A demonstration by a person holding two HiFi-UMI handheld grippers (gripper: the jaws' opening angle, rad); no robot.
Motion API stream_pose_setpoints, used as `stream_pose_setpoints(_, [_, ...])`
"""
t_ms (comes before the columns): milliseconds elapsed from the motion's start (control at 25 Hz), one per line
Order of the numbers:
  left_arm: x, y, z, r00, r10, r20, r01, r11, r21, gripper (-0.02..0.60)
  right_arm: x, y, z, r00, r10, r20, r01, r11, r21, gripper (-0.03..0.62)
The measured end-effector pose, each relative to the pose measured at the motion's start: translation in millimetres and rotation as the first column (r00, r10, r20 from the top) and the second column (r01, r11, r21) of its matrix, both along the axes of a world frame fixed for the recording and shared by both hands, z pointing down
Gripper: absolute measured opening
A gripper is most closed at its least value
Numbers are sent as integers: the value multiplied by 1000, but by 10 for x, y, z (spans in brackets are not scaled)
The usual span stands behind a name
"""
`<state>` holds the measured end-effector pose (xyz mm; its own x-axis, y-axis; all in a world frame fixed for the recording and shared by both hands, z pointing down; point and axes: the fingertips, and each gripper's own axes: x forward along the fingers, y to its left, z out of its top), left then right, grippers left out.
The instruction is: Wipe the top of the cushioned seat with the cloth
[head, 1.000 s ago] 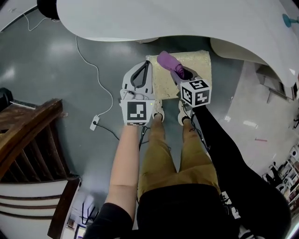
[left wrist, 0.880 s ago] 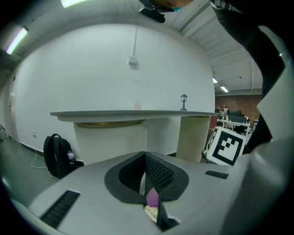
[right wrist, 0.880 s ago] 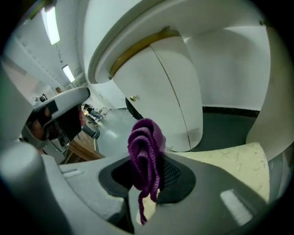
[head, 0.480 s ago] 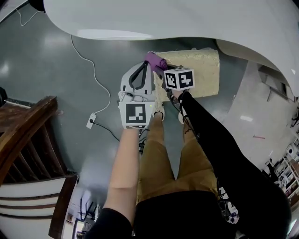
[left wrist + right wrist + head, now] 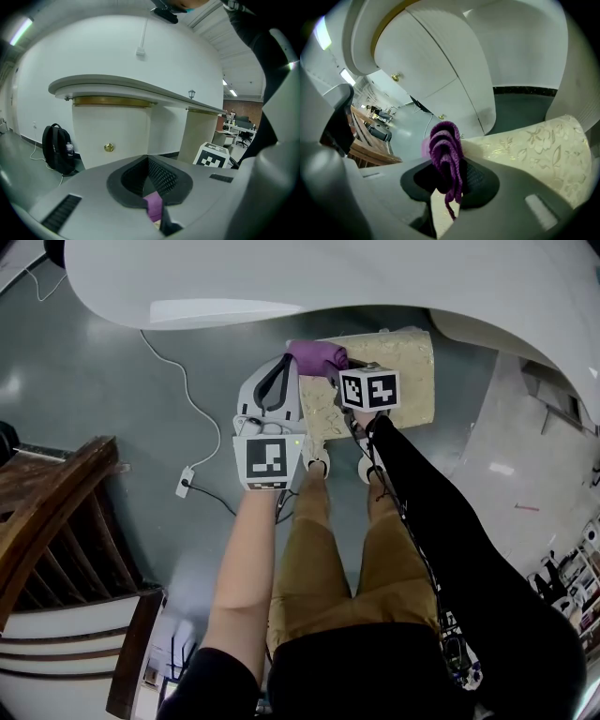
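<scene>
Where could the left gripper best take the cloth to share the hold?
Take the bunched folds of the cloth standing out past the right gripper, which is shut on it. Come from the left, where the left gripper sits shut; open it first. The thin hanging strand looks too loose.

A white cable (image 5: 185, 486) trails across the grey floor (image 5: 84, 390); dark wooden furniture (image 5: 47, 521) stands at its left edge, a backpack (image 5: 56, 150) by the wall.
</scene>
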<state>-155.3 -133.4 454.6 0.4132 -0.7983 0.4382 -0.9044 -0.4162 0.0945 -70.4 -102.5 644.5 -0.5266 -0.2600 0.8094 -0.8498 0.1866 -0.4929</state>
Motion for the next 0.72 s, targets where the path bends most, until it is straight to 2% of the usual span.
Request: stream_pose_setpoints(720, [1090,-27,-88,999,37,3,-37,999,-2,8,2027,-262,-24,981,149,-126,-145,988,44,89])
